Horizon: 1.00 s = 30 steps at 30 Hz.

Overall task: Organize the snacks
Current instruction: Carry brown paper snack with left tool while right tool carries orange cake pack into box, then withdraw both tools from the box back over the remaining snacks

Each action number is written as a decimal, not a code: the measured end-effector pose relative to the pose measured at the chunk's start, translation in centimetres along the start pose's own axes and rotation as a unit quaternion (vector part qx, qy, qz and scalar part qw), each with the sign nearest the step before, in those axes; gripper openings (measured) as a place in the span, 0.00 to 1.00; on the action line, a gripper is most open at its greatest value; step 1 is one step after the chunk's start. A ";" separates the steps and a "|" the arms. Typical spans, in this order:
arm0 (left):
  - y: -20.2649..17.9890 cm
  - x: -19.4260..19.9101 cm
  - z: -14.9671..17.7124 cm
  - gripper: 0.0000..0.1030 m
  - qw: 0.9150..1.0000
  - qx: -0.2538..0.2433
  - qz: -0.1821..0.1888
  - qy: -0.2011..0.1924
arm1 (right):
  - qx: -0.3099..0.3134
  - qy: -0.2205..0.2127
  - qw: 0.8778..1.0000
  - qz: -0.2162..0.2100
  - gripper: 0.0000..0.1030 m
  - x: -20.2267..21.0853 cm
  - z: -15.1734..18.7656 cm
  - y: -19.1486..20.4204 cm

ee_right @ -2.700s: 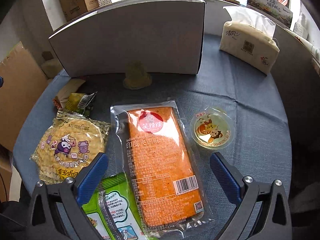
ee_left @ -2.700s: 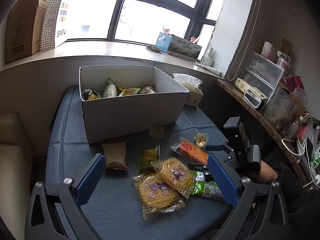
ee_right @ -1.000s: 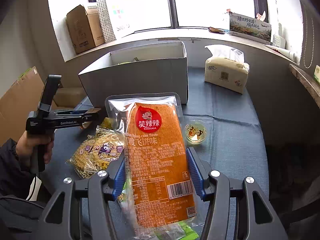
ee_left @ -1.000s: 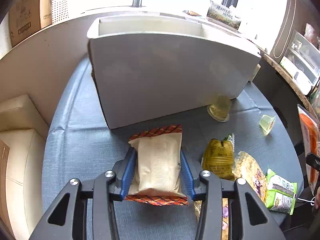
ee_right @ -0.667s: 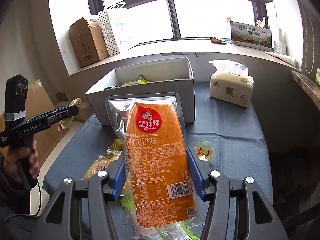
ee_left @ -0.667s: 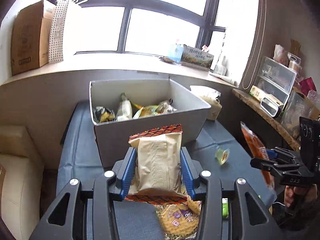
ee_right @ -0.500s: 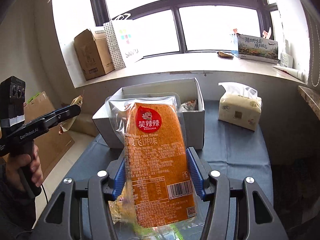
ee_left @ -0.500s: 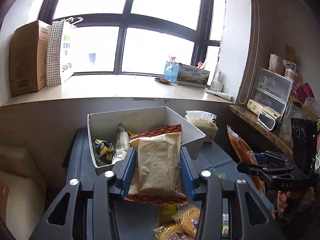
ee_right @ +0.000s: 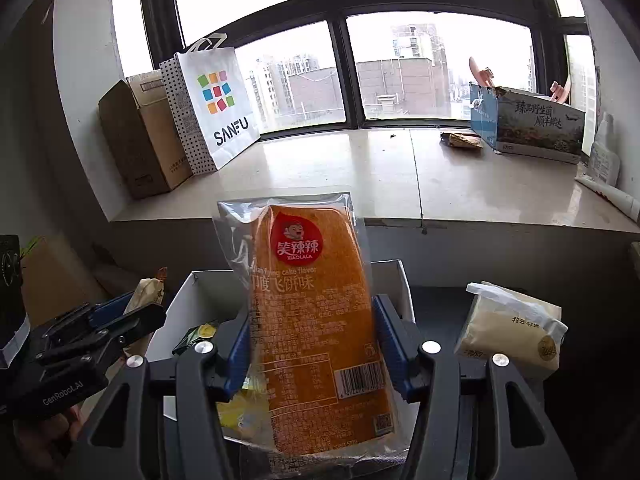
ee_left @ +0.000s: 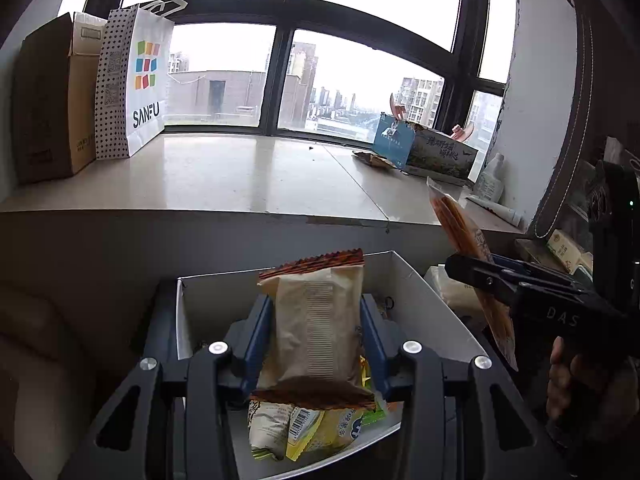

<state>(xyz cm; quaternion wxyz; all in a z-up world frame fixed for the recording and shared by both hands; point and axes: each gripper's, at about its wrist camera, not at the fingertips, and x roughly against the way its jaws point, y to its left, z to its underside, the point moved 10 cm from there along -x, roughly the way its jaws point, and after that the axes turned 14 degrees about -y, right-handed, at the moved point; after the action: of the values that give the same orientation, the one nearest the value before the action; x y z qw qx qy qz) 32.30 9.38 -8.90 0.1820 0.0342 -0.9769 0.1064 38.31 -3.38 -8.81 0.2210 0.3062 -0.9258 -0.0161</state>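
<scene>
My left gripper (ee_left: 314, 334) is shut on a beige snack packet (ee_left: 316, 320) with orange crimped ends, held above the open white box (ee_left: 416, 280). Several yellow and green snack packs (ee_left: 308, 428) lie inside the box under it. In the right wrist view my right gripper (ee_right: 310, 344) is shut on a long orange cake packet (ee_right: 312, 320) in clear wrap, raised over the same white box (ee_right: 180, 300). Each view shows the other gripper from the side: the right one (ee_left: 472, 270) with the orange packet (ee_left: 460, 228), the left one (ee_right: 132, 312) with the beige packet (ee_right: 146, 290).
A tissue pack (ee_right: 512, 328) sits to the right of the box. On the window sill (ee_left: 240, 176) stand a cardboard box (ee_left: 48, 100), a white SANFU bag (ee_left: 132, 84) and a blue printed carton (ee_left: 424, 152). A person's hand (ee_left: 580, 384) grips the right tool.
Both grippers rose from the table with their packets and moved toward the box; they now hang over its opening, and the table snacks have dropped out of view.
</scene>
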 end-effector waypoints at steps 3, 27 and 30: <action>1.0 -1.2 -0.1 0.58 1.000 0.003 -0.015 0.006 | 0.003 0.018 1.000 0.018 0.64 -2.4 -0.2 -0.6; -4.0 9.1 2.8 1.00 0.997 -0.025 0.079 0.003 | -0.052 -0.068 0.994 -0.073 1.00 9.3 -0.6 0.8; -5.8 11.8 3.9 1.00 0.993 -0.036 0.108 0.008 | -0.061 -0.077 0.990 -0.099 1.00 13.0 0.1 1.4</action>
<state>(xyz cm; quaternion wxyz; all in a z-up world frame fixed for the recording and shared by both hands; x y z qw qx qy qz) 20.53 2.56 -7.05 0.1787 -0.0792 -0.9765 0.0908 28.17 -9.75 -3.49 0.1646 0.3804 -0.9023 -0.1184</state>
